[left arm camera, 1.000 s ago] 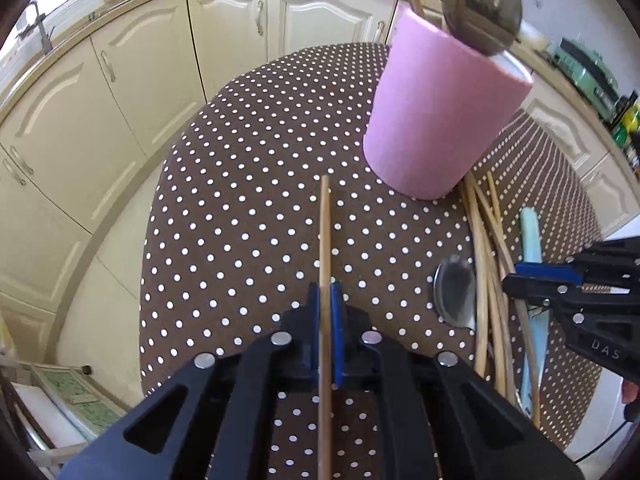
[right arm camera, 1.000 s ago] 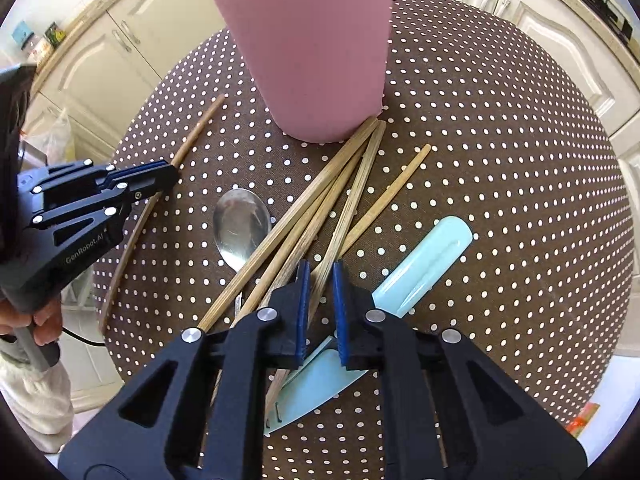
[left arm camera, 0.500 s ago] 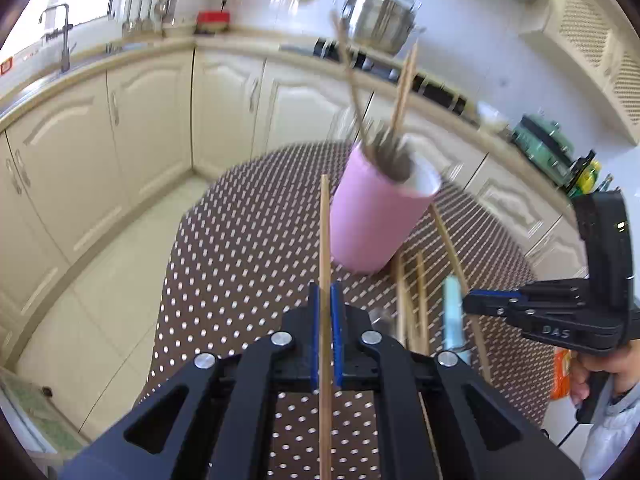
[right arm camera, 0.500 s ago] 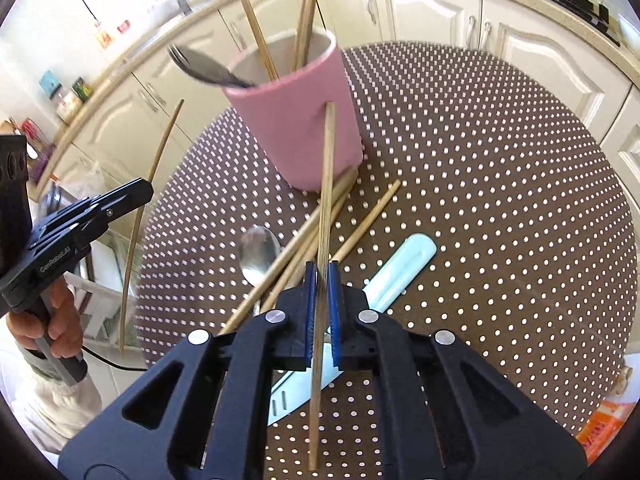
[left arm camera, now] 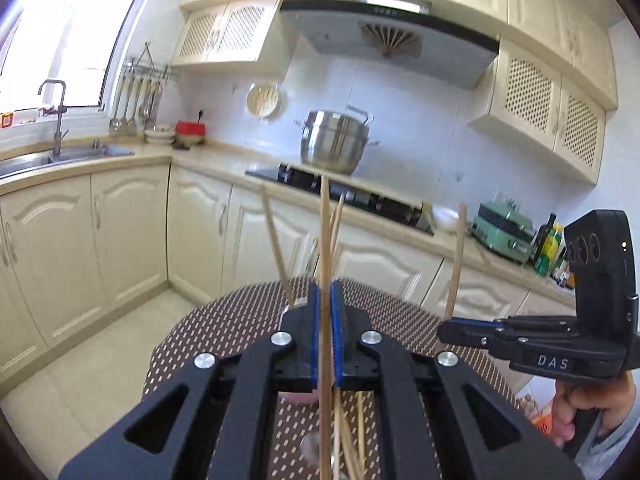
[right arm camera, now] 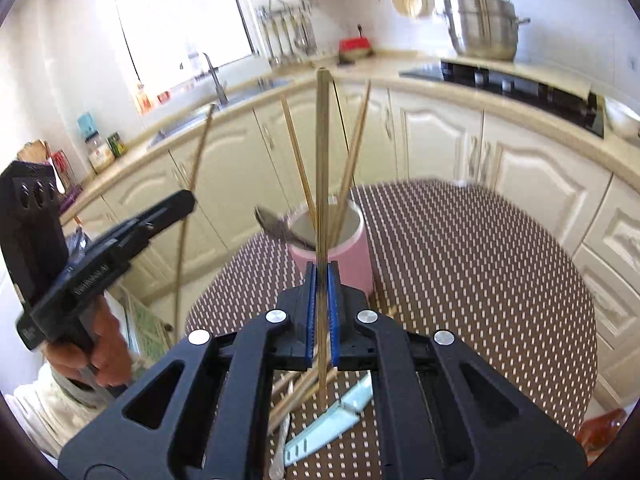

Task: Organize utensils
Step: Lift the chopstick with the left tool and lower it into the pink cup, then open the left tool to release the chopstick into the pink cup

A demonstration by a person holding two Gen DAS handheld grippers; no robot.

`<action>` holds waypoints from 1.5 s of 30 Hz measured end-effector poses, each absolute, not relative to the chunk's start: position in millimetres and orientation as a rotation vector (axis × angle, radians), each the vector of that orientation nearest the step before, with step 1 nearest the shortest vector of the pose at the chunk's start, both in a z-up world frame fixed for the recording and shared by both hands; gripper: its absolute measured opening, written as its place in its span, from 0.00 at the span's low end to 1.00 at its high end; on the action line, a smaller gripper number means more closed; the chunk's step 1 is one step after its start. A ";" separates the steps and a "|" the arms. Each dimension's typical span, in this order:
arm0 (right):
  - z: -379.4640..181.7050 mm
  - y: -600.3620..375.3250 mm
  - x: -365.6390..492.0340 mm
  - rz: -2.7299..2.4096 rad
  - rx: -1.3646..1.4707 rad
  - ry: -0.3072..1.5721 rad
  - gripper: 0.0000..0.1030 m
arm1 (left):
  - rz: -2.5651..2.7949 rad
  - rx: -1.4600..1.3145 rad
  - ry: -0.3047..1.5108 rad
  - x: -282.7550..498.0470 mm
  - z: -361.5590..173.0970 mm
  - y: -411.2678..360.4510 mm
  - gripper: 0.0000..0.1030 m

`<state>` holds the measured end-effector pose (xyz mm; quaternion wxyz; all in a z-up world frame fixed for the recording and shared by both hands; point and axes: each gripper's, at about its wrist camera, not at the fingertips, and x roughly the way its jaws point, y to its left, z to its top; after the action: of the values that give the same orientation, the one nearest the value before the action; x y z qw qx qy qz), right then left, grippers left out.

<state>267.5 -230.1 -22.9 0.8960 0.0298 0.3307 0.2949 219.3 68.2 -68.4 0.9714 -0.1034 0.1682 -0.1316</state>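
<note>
Both grippers are rising off the dotted tablecloth (right arm camera: 460, 248) since the earlier frames, tilting up toward the counters. Left gripper (left arm camera: 325, 336) is clamping one chopstick (left arm camera: 324, 240); right gripper (right arm camera: 322, 312) is clamping another chopstick (right arm camera: 322, 152), each held mid-shaft so a long end can drop, I judge, into the pink cup (right arm camera: 344, 256), already holding sticks and a spoon (right arm camera: 276, 224). More chopsticks and a pale blue knife (right arm camera: 332, 420) are lying below.

Left gripper (left arm camera: 325, 312) raised, blue pads pinched tight on a thin stick, pointing slightly below level. Right gripper (right arm camera: 322, 280) likewise clamped on a stick (angled more steeply down). Bare hand (right arm camera: 94, 354) wrapped round the left handle; other hand (left arm camera: 592, 412) gripping the right handle.
</note>
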 end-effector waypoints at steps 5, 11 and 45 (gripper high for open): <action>-4.1 -218.6 277.7 0.607 0.086 0.596 0.06 | -0.209 -0.239 0.208 233.6 -52.3 51.7 0.05; 24.8 -219.2 292.4 0.599 0.111 0.492 0.06 | -0.189 -0.280 0.069 252.7 -45.2 34.2 0.05; -16.6 -200.2 327.0 0.618 0.168 0.520 0.06 | -0.061 -0.192 -0.017 283.5 -75.0 13.9 0.35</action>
<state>327.0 -200.2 -16.6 0.9162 0.0814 0.2526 0.3002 283.5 13.9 -75.0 0.9949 -0.0958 -0.0087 -0.0302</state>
